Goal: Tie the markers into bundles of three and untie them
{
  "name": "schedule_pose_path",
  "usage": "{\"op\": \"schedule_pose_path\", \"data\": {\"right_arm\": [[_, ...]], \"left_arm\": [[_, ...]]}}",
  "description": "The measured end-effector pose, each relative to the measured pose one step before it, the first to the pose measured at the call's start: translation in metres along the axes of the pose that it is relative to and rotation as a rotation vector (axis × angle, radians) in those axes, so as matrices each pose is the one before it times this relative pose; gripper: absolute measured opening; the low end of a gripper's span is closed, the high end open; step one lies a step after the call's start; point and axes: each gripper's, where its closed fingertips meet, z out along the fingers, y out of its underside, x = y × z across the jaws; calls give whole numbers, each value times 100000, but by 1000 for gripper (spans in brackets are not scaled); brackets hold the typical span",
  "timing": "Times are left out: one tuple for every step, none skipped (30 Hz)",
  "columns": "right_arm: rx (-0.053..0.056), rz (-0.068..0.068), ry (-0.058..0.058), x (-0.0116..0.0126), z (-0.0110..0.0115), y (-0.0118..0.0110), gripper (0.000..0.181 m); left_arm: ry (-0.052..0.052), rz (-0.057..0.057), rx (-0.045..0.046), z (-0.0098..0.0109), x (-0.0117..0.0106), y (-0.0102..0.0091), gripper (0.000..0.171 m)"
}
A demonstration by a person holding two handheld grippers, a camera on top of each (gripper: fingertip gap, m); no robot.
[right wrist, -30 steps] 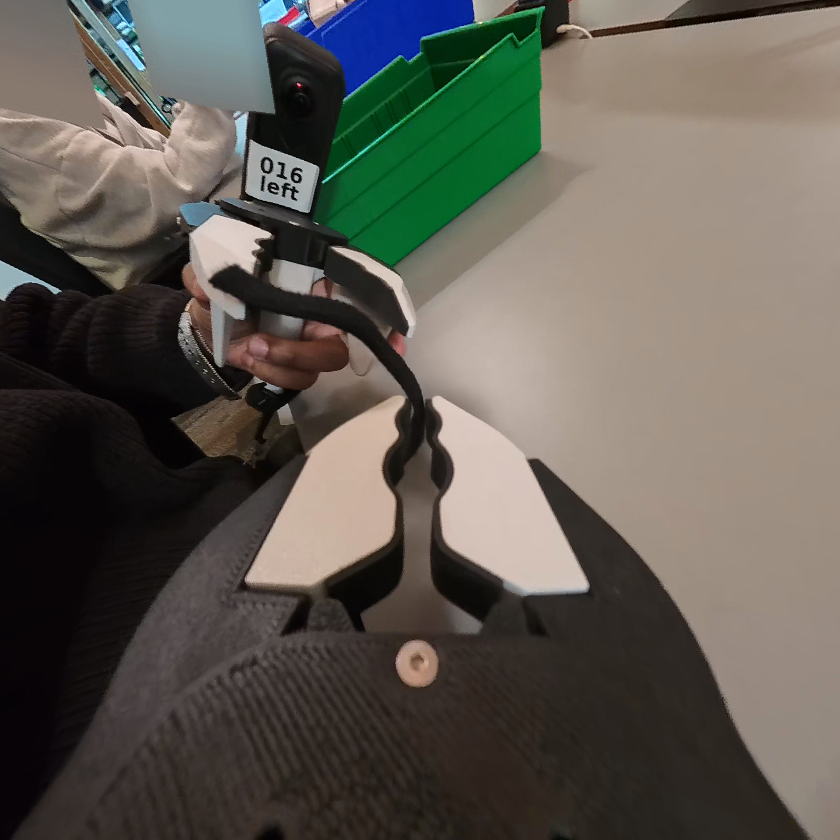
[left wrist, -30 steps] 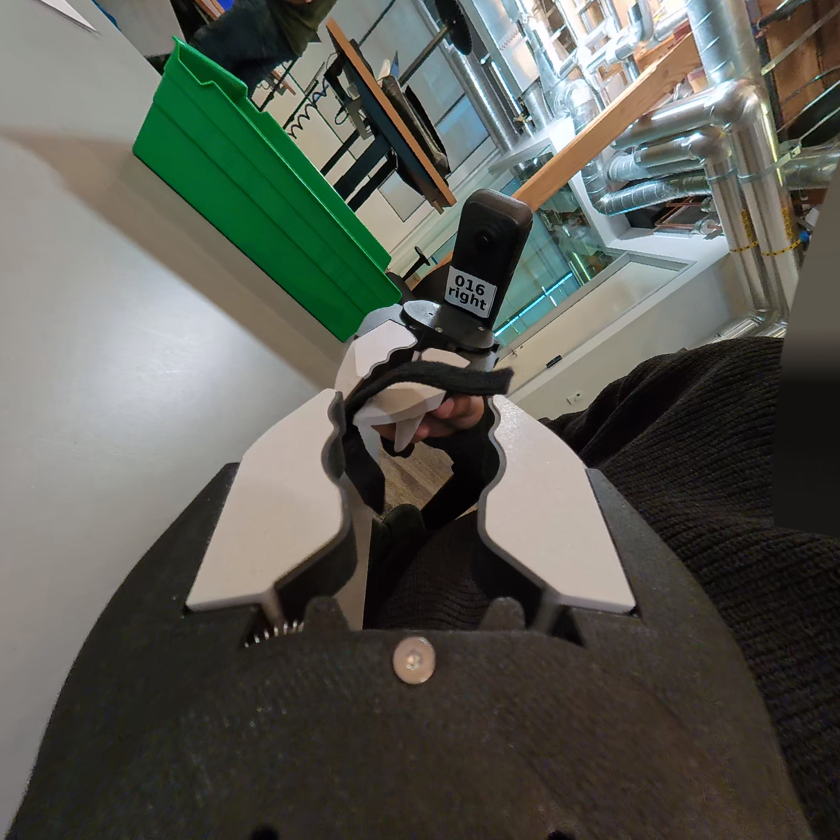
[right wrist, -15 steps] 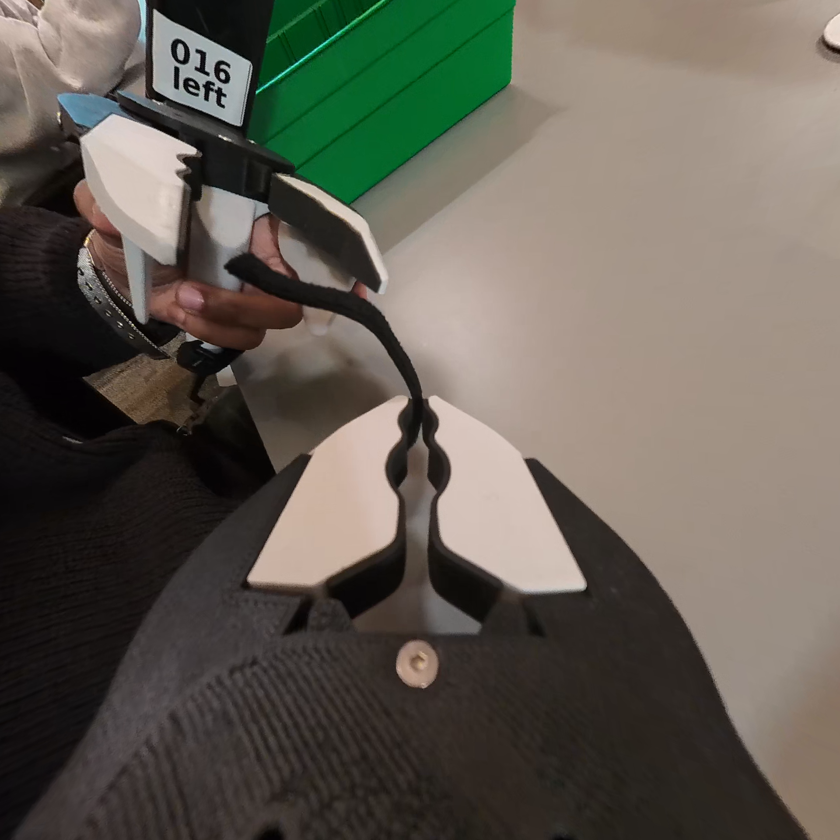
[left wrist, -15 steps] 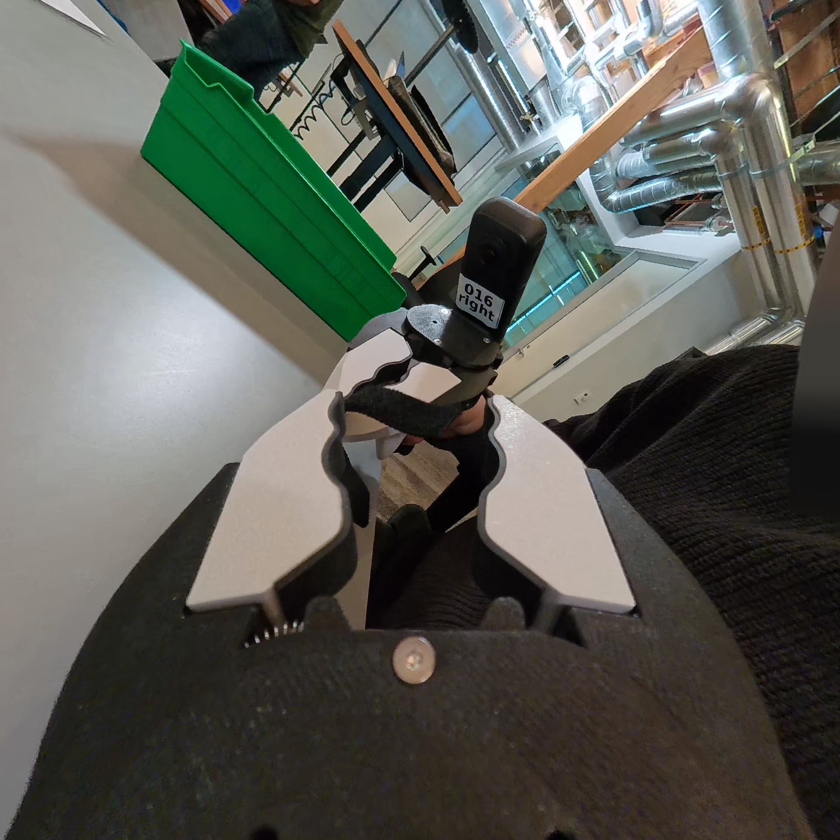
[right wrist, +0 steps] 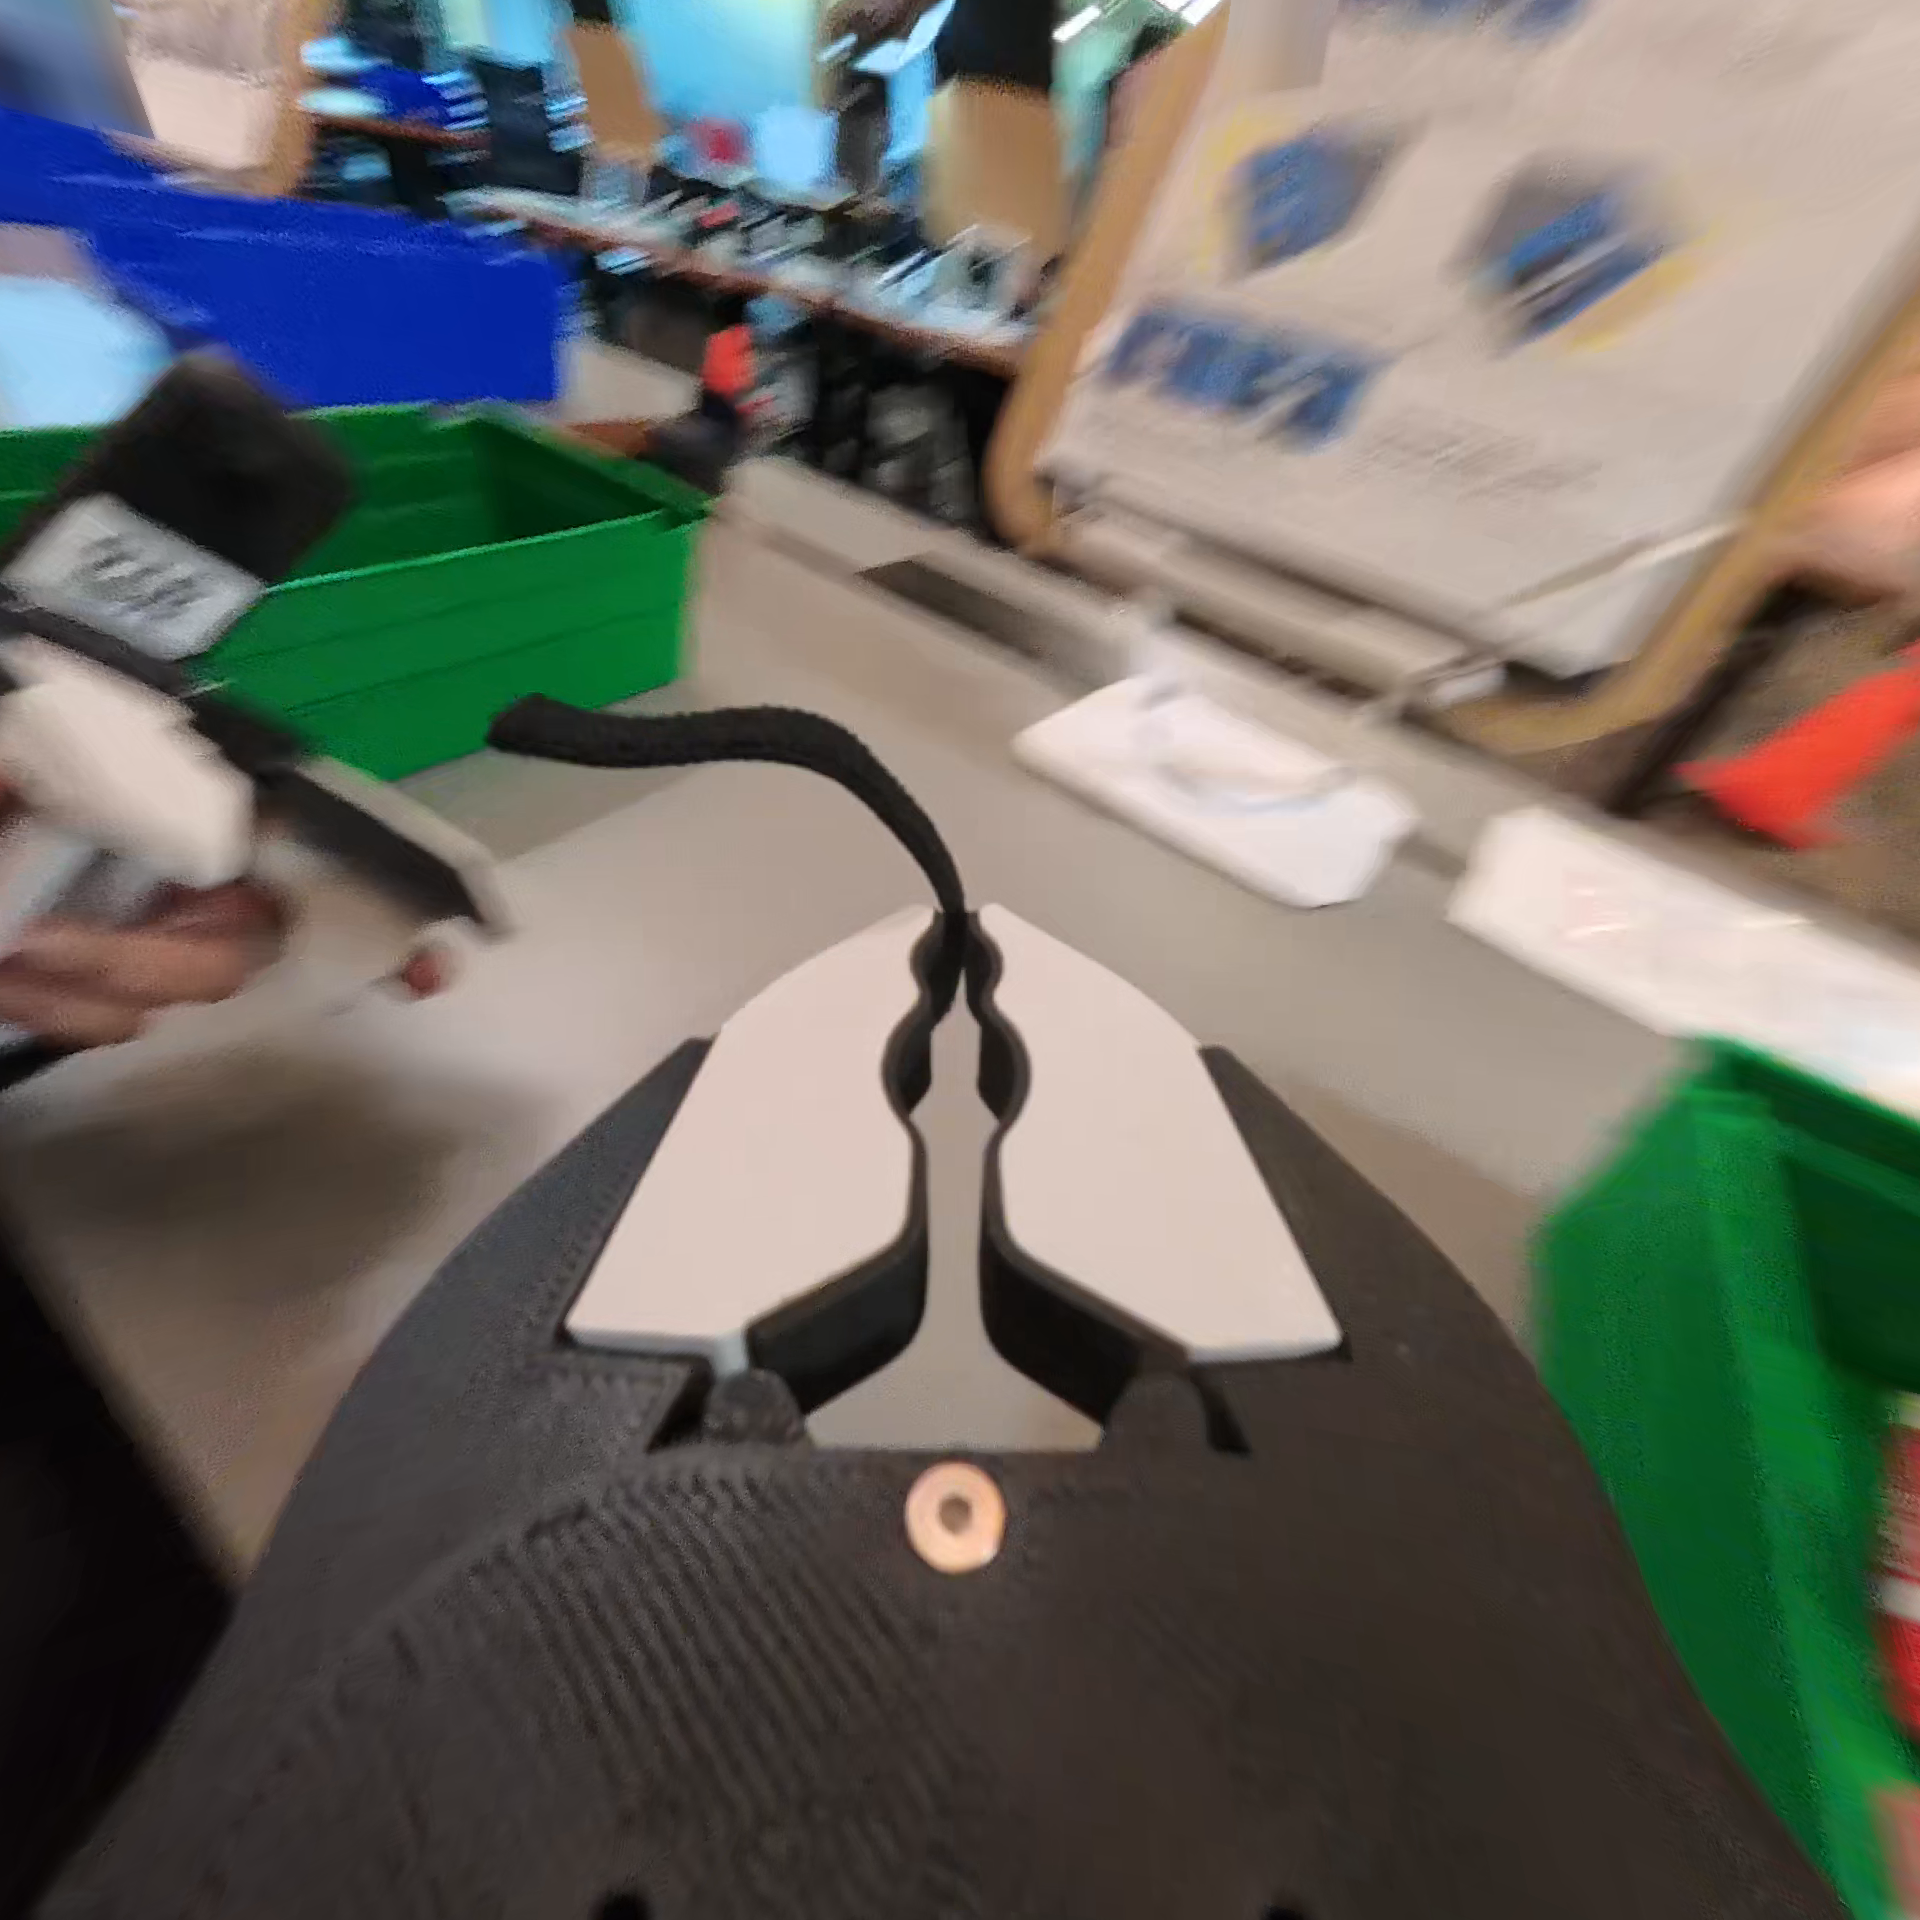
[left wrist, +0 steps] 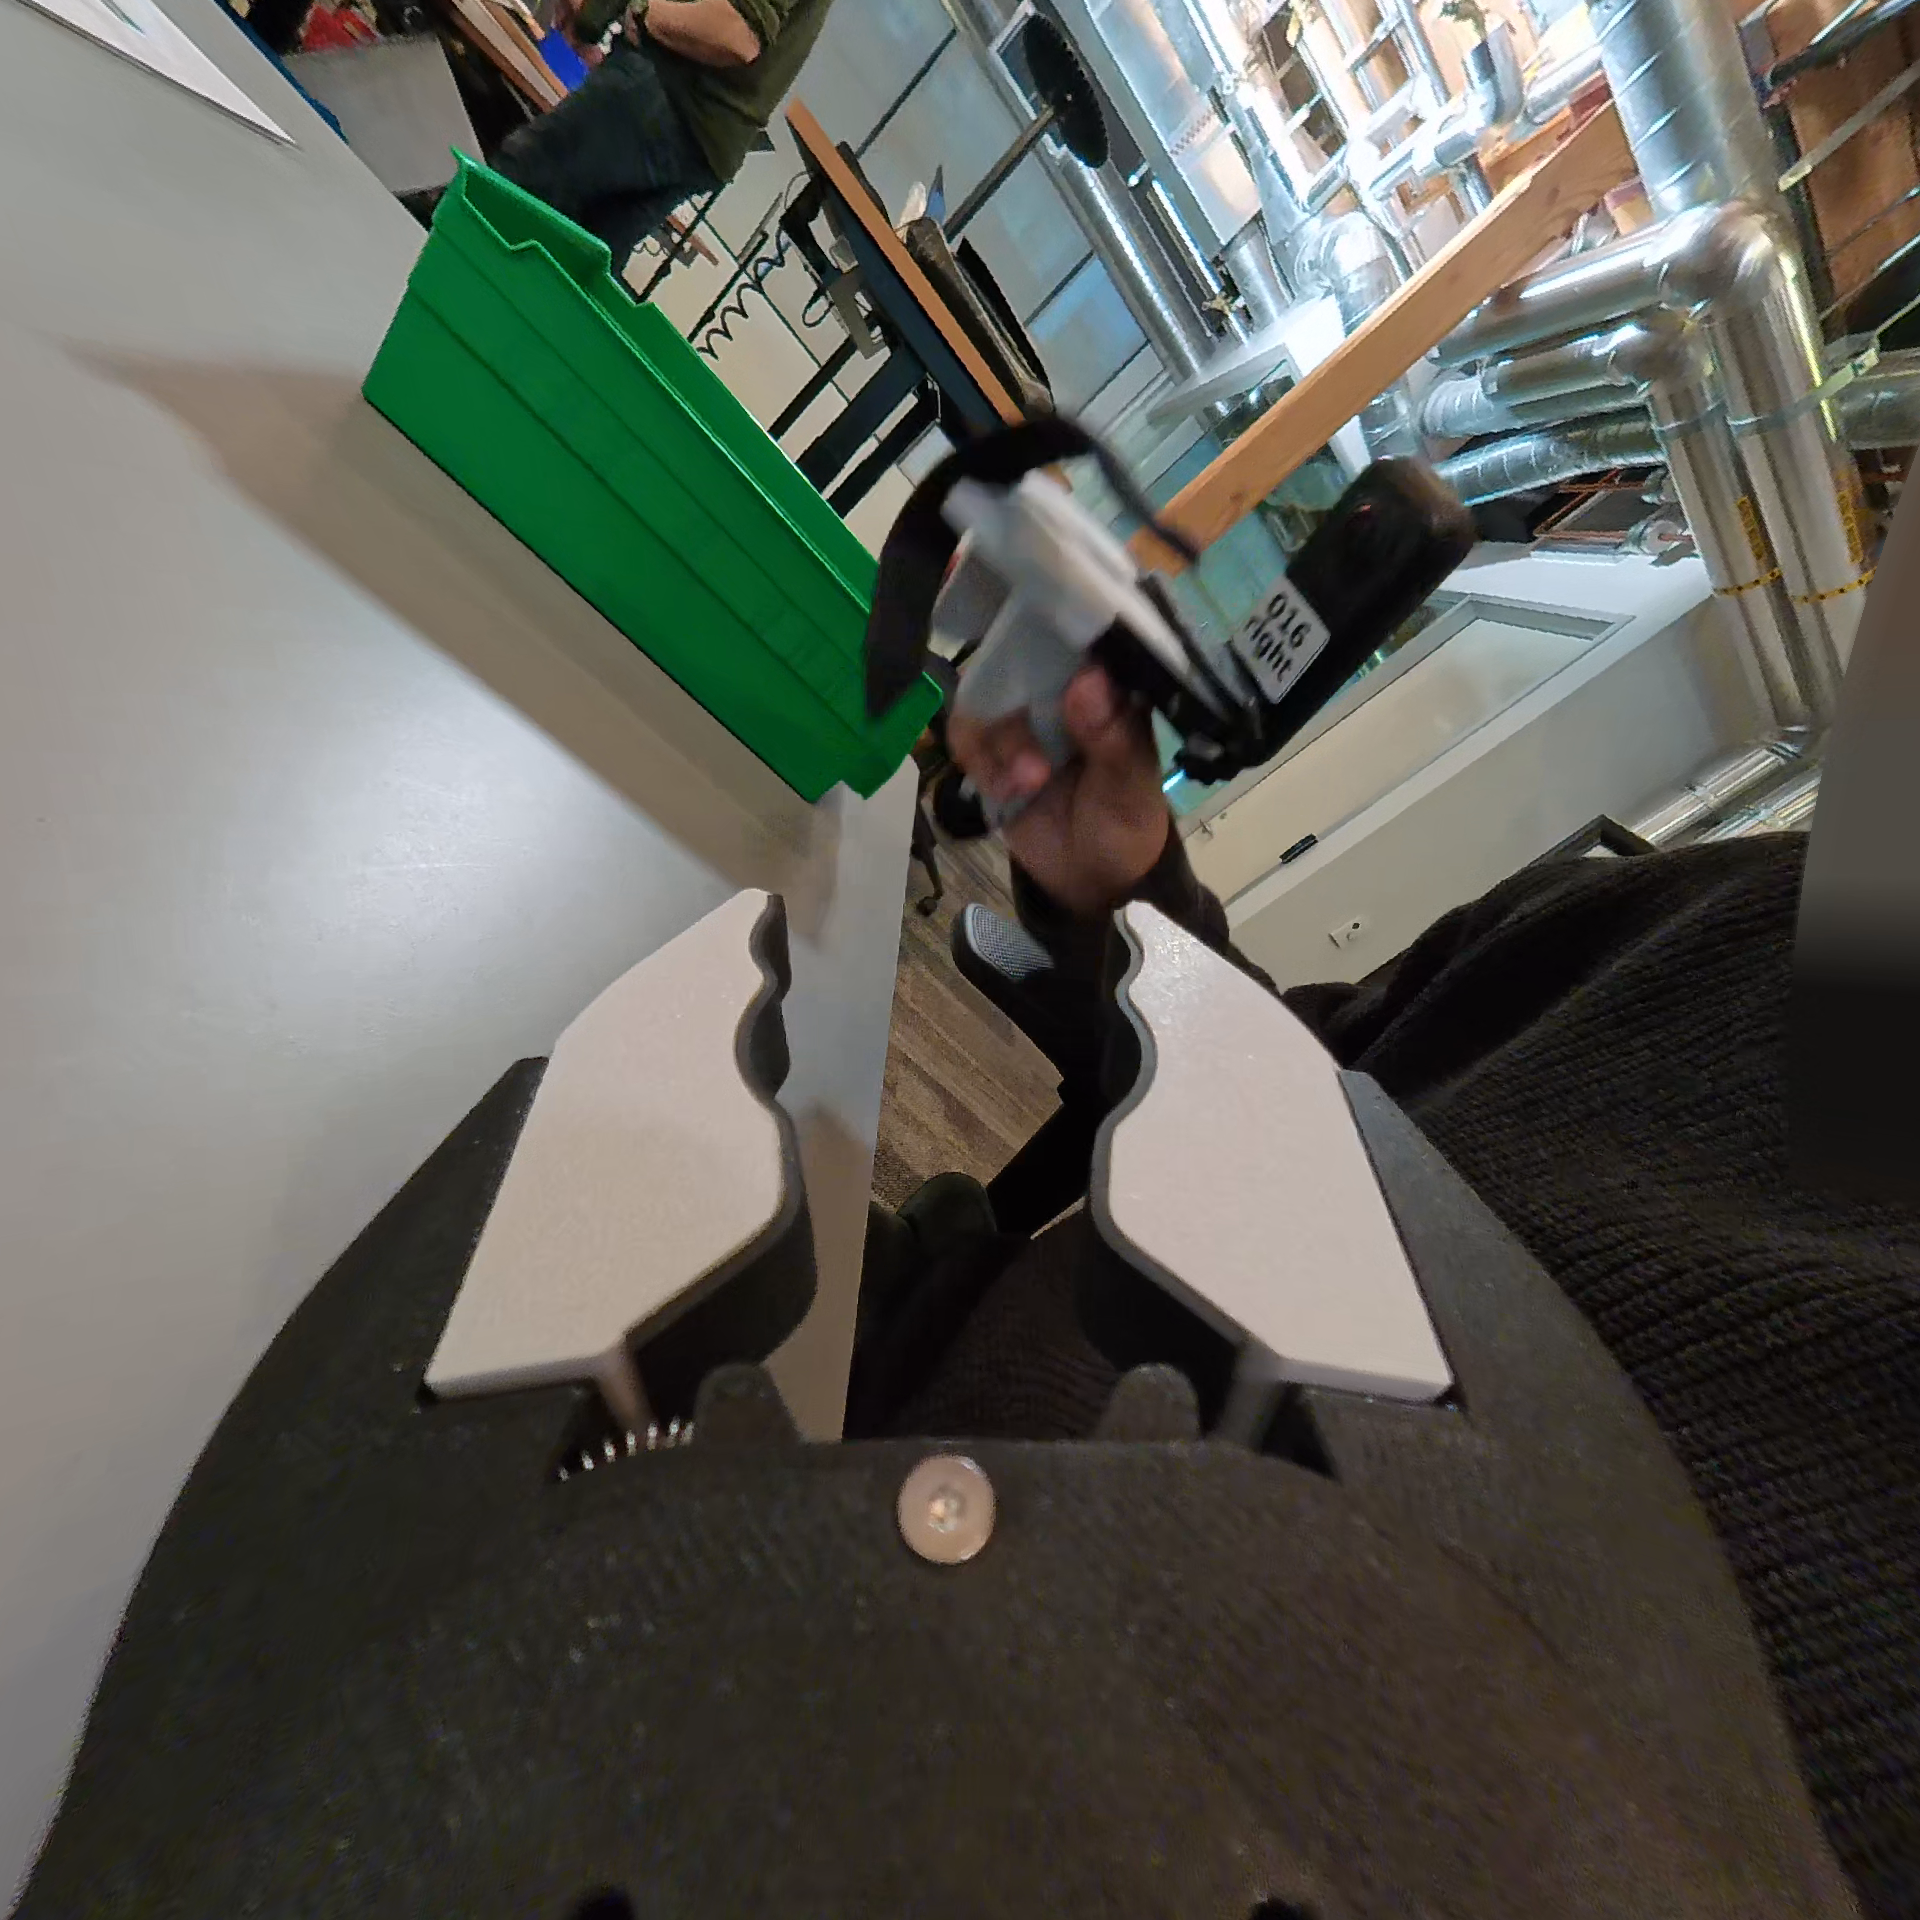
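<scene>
The right gripper (right wrist: 958,914) is clenched on one end of a black strap (right wrist: 769,727), whose free end arches up and away to the left over the grey desk (right wrist: 727,852). The left gripper (left wrist: 951,935) is spread wide and grasps nothing, poised at the desk's near edge. Beyond lie a green bin (right wrist: 468,613), a second green bin (right wrist: 1714,1299) at the right, and white packets (right wrist: 1226,800) (blurred), so the strap rests in no container yet.

Grey table (right wrist: 644,914) lies open between two green bins (right wrist: 468,613), (right wrist: 1745,1299), seemingly.
</scene>
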Motion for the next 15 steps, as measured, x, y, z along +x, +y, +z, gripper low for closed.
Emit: {"op": "schedule_pose_path", "data": {"right_arm": [[5231, -3433, 10858, 2921, -1625, -1501, 3], [5853, -1473, 10729, 3114, -1611, -1450, 3], [6430, 661, 10106, 3137, -1507, -1375, 3], [6983, 2505, 9349, 3042, -1352, -1237, 3], [6428, 3091, 8724, 2907, -1150, -894, 3], [4445, 2024, 8434, 2729, -881, -299, 3], [1399, 143, 7919, 2492, -564, 430, 3], [-2447, -1656, 6398, 2047, -200, 1193, 3], [-6089, -2187, 4255, 1450, 154, 1817, 3], [-9004, -1796, 1858, 799, 484, 2197, 3], [-11261, -1082, -228, 237, 712, 2370, 3], [-10809, 421, -1644, -148, 810, 2160, 3], [-10045, 2087, -1799, -259, 806, 1971, 4], [-8484, 2960, -368, -112, 689, 1613, 9], [-5085, 1846, -472, -147, 548, 1035, 26]], "left_arm": [[357, -243, -306, 35, 49, 73, 59], [160, -78, -269, 43, 20, 49, 58], [21, 5, -197, 48, -4, 39, 58], [83, -21, -142, 52, 6, 32, 58], [114, -108, -154, 55, 10, 26, 58], [187, -193, -232, 52, 4, 43, 58], [217, -245, -263, 37, 15, 50, 58], [282, -193, -170, 55, 45, 22, 58], [220, -90, -115, 37, 39, 8, 58], [108, -8, -162, 56, 16, 14, 58], [144, -19, -282, 66, 26, 36, 58], [261, -76, -414, 56, 37, 59, 58], [288, -75, -475, 60, 35, 76, 58], [217, -24, -450, 52, 20, 70, 58], [170, -7, -367, 36, 15, 59, 58]]}}
